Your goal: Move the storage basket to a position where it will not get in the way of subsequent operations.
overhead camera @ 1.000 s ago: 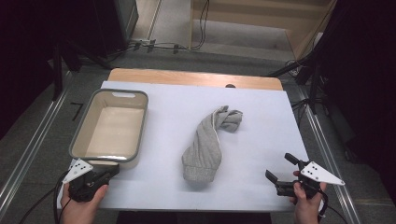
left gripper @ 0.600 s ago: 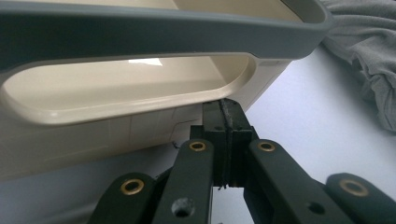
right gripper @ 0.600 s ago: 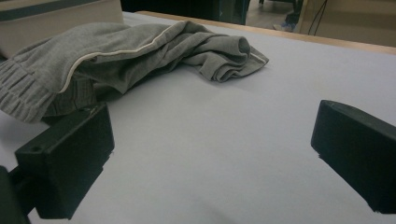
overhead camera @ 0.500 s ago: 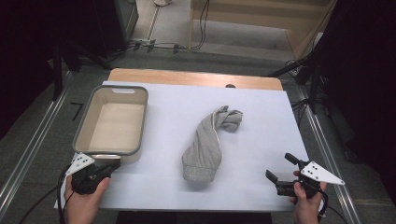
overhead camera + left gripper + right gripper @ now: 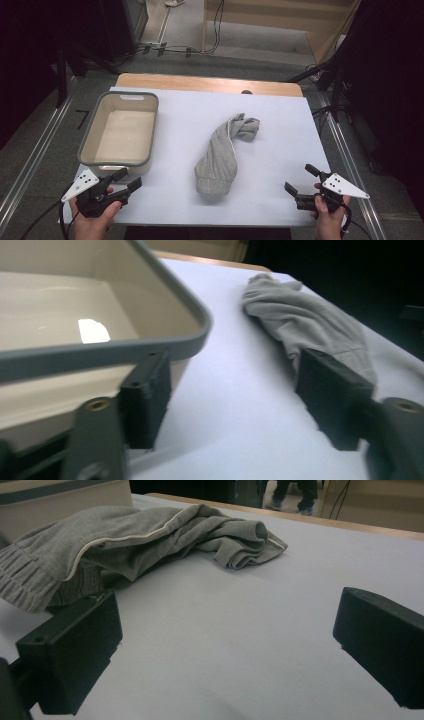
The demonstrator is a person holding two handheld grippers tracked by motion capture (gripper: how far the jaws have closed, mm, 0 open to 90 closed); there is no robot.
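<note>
A crumpled grey knit garment [image 5: 222, 152] lies on the middle of the white table top [image 5: 280, 125]. A beige bin with a grey rim [image 5: 122, 137] stands empty at the left. My left gripper [image 5: 127, 179] hovers just in front of the bin's near right corner. Its jaws have just been opening and nothing is between them. In the left gripper view the gripper [image 5: 235, 385] stands open beside the bin rim [image 5: 100, 350], with the garment [image 5: 305, 325] ahead. My right gripper [image 5: 300, 179] is open near the front right edge. From there the gripper [image 5: 227, 640] faces the garment [image 5: 150, 535].
The table's wooden far edge [image 5: 210, 82] runs along the back. Metal rails [image 5: 350, 155] flank the table on both sides. Cables lie on the floor [image 5: 170, 47] beyond it. The bin's side [image 5: 60, 500] shows behind the garment in the right gripper view.
The left gripper's jaws have gone from shut to open, and that hand has risen slightly by the bin's near corner. The right hand, the garment and the bin have not moved.
</note>
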